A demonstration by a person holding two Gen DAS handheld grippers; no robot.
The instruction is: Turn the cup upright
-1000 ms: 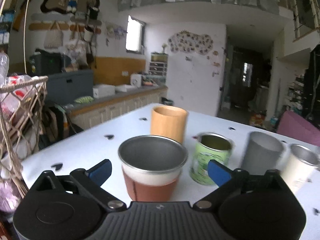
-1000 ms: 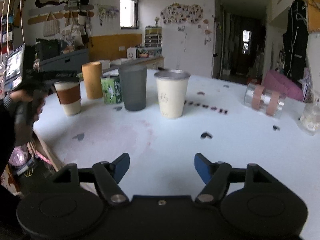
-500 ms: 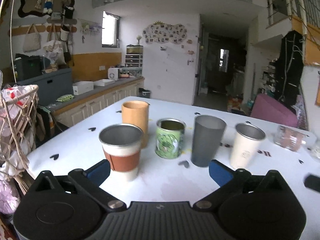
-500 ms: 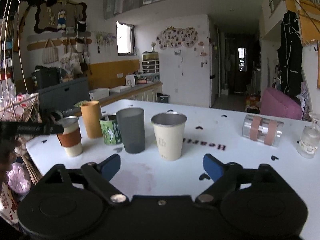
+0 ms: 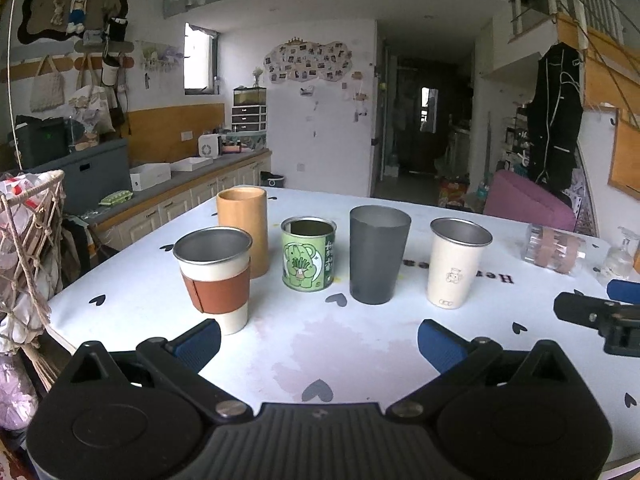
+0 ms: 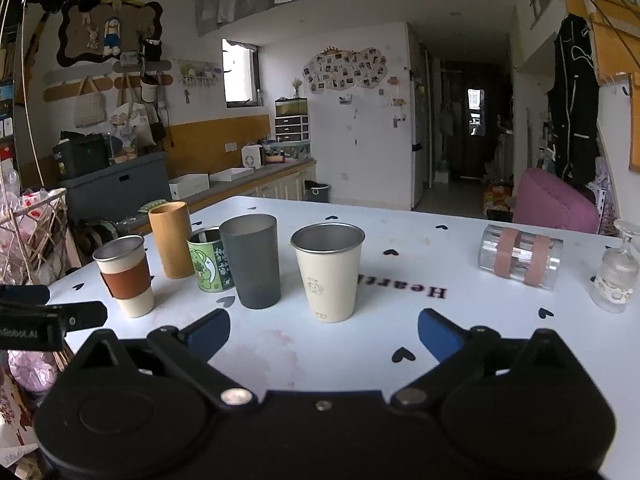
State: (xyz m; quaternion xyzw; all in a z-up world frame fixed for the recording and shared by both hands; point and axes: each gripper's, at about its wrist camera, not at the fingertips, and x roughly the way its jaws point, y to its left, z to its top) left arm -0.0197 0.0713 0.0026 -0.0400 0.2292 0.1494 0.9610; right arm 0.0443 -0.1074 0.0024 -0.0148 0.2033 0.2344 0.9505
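My left gripper [image 5: 319, 338] and right gripper [image 6: 324, 330] hang spread, empty. The clear cup [image 6: 520, 257] lies sideways, far right — it may roll off my fingers, or bump the glass bottle [image 6: 618, 276].

Upright cups [image 5: 214, 275]: four. Tin [image 5: 308, 254]: one. Lying clear cup [image 6: 520, 256]: one. Small glass [image 6: 616, 276]: one.

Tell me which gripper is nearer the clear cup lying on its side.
Right. The right gripper faces the table with the clear cup ahead to its right; the left gripper sits farther left, opposite the sleeved cup.
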